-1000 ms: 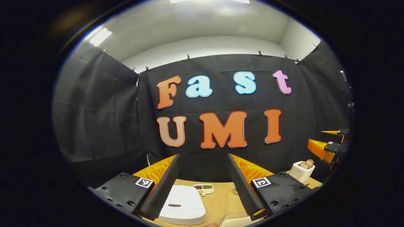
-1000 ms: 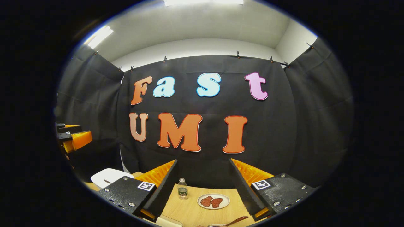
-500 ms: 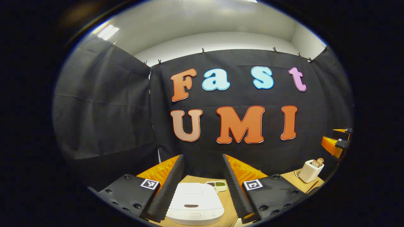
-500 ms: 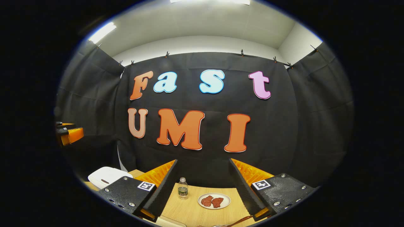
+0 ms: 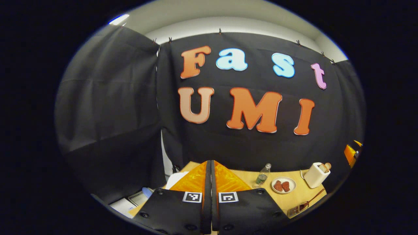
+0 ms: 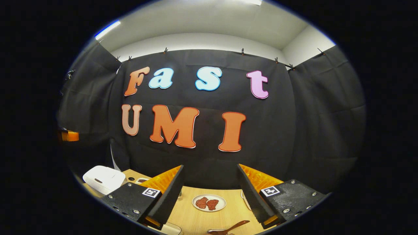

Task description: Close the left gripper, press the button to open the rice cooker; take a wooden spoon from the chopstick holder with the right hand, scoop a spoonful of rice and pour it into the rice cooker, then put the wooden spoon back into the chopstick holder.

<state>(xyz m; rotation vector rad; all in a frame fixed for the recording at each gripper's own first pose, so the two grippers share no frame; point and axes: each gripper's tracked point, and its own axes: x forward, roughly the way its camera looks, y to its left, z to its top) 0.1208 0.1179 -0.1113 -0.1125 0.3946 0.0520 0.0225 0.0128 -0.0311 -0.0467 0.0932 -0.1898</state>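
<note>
Jaws of the left gripper point(image 5: 210, 176) are seen pressed together, with nothing caught between them, while those of the right gripper point(image 6: 210, 182) are held wide apart around empty air above the wooden table point(image 6: 202, 218). In the left gripper view, a small part of the white rice cooker point(image 5: 174, 179) is visible just to the left of the closed fingers, largely hidden behind them; whether its lid is up or down cannot be told from there. In the right gripper view the same rice cooker point(image 6: 104, 178) is seen at the far left of the table with its lid down, well apart from the open fingers. The white chopstick holder point(image 5: 315, 174) is found at the right of the left gripper view, standing upright with a wooden handle protruding from its top. A brown wooden spoon point(image 6: 228, 227) is seen lying on the table at the bottom edge of the right gripper view, between the two fingers and below them, untouched. A white plate point(image 6: 209, 202) carrying two reddish pieces is placed near the middle of the table, and a clear bottle point(image 5: 263, 174) is set upright just beside it in the left gripper view.
</note>
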